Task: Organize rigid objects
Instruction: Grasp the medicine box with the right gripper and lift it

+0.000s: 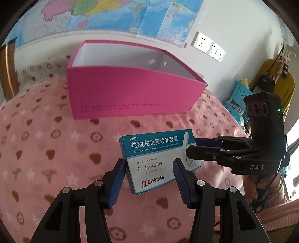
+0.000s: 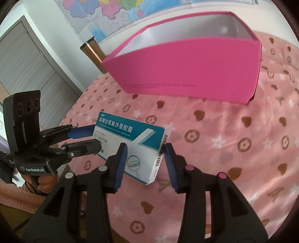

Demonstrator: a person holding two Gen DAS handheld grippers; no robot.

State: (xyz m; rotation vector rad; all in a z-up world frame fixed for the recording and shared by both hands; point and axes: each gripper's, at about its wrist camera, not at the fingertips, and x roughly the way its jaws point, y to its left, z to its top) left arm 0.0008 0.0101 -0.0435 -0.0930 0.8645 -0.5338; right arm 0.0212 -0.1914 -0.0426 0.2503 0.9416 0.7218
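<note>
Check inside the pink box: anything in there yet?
The pink box shows only bare white inner walls with a small round hole in one. Its front wall hides the floor, so contents low down can't be ruled out.

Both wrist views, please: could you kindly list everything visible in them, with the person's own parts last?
medicine box: one, teal and white, raised over the blanket, gripped at both ends
storage box: one, pink outside, white inside, open, on the blanket behind
blanket: one, pink with brown hearts and white stars
map: one, multicoloured, on the wall
wall sockets: white, right of map
baskets: blue, far right
left claw: black, blue pads, shut on medicine box
right claw: same, shut on medicine box
</note>
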